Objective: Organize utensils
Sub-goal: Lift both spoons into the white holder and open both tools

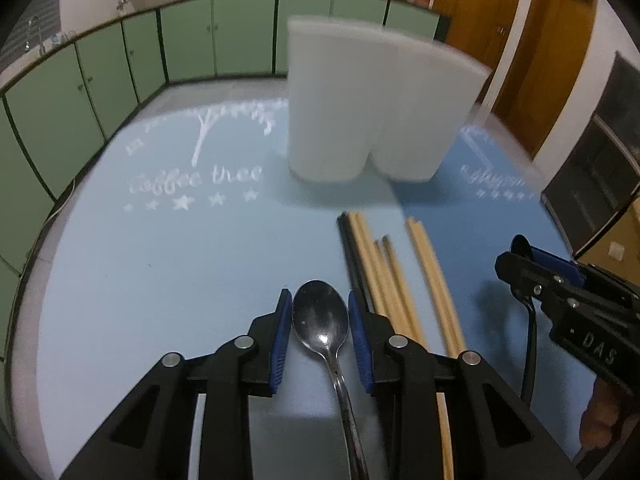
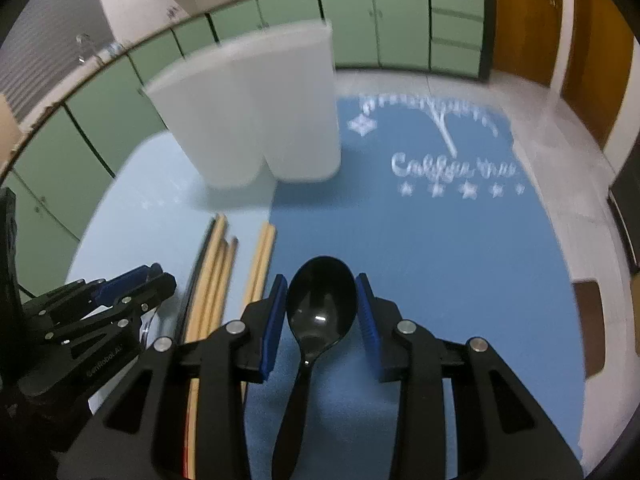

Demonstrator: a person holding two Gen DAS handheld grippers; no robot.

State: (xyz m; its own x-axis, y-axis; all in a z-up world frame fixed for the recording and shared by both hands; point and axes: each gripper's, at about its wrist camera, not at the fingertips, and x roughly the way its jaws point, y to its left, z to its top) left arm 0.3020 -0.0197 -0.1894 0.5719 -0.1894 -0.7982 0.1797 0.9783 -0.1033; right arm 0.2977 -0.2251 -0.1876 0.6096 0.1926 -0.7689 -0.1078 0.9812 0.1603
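Two blue placemats point(image 2: 440, 248) printed with white lettering cover a table before green cabinets point(image 1: 120, 64); the white two-compartment plastic holder point(image 1: 372, 108) is blurred. The left gripper point(image 1: 320, 332) stands parted around a steel spoon point(image 1: 322, 320), the right gripper point(image 2: 322, 312) around a black plastic spoon point(image 2: 320, 300); whether either is gripped is unclear. Wooden chopsticks point(image 1: 384, 276) lie between.

Dim, motion-blurred views (fisheye-warped edges)

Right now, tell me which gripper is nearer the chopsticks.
Left. The left gripper, around the metal spoon, sits right beside the chopsticks; the right gripper, around the black spoon, is farther off on the blue mat.
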